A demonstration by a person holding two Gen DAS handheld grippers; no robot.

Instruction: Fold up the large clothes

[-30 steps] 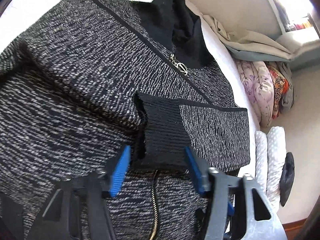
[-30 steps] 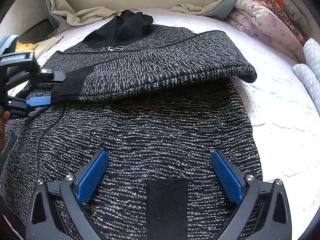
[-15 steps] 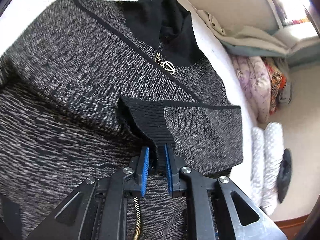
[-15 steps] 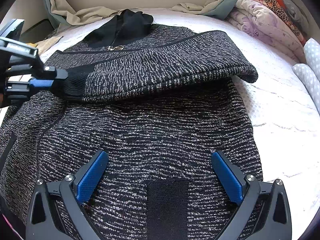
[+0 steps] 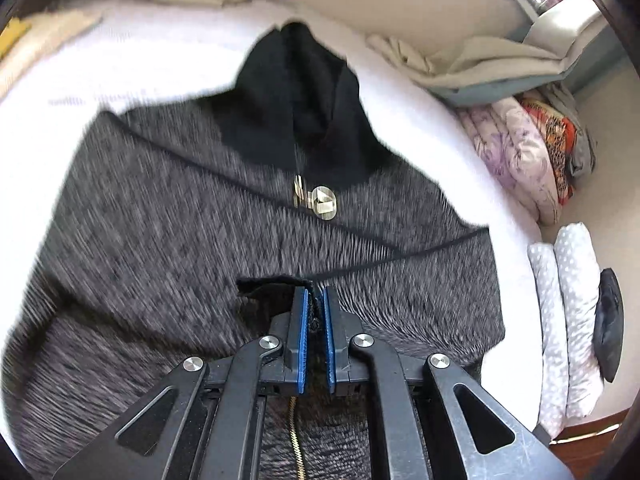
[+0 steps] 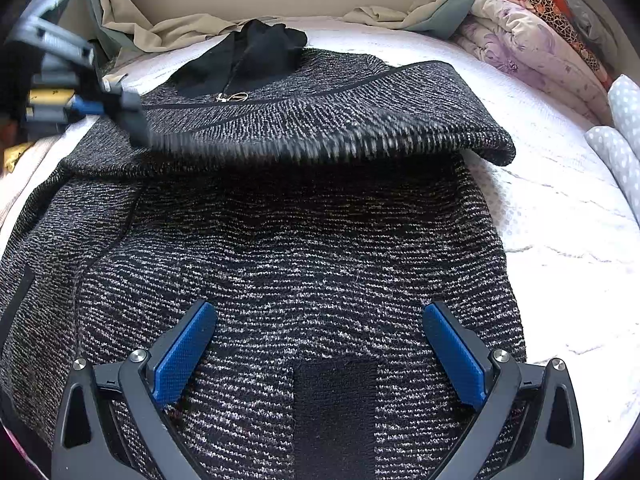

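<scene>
A large black-and-white knit zip jacket (image 6: 304,248) with a black hood (image 5: 296,112) lies spread on a white bed (image 6: 560,216). One sleeve (image 6: 328,124) is folded across the chest. My left gripper (image 5: 315,300) is shut on the sleeve's black ribbed cuff (image 5: 272,288) and holds it lifted above the jacket; it also shows blurred at the left of the right wrist view (image 6: 120,110). My right gripper (image 6: 320,328) is open and empty, over the jacket's lower body near a black patch (image 6: 336,400).
Folded floral quilts (image 6: 536,40) and dotted pillows (image 5: 560,320) lie along the bed's right side. A beige sheet (image 6: 192,28) is bunched at the headboard. Bare white mattress lies to the right of the jacket.
My left gripper closed on the sleeve cuff, then lifted it and carried it up towards the hood. My right gripper stayed still and open.
</scene>
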